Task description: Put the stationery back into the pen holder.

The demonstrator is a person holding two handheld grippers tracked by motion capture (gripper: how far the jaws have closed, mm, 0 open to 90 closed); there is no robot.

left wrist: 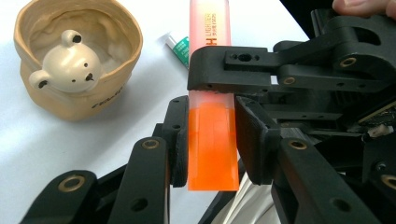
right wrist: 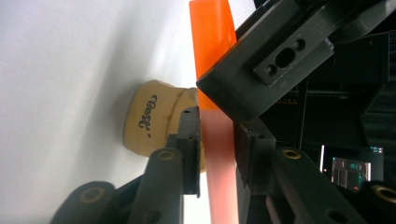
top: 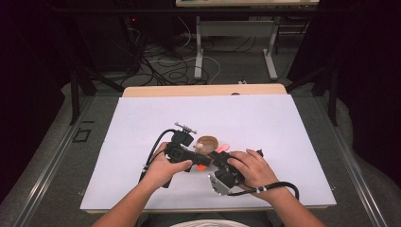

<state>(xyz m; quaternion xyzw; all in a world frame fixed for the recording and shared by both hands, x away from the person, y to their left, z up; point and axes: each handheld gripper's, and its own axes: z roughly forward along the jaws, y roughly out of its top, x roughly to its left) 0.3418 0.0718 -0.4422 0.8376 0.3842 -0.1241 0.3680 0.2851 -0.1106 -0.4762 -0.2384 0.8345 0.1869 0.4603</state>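
1. Holding the orange highlighter (left wrist: 212, 140) by its orange body, the left gripper (left wrist: 212, 144) has both jaws closed tight on it.
2. The right gripper (right wrist: 217, 149) has its 2 jaws around the pale translucent cap end of the same highlighter (right wrist: 219, 158); the pads touch it on both sides.
3. In the high view, the highlighter (top: 204, 166) is above the white table (top: 293, 127), between the 2 hands, near the front edge.
4. A tan bear cup (left wrist: 77, 60) stands on the table just behind the grippers.
5. A small green and white tube (left wrist: 177, 46) lies beside the cup.
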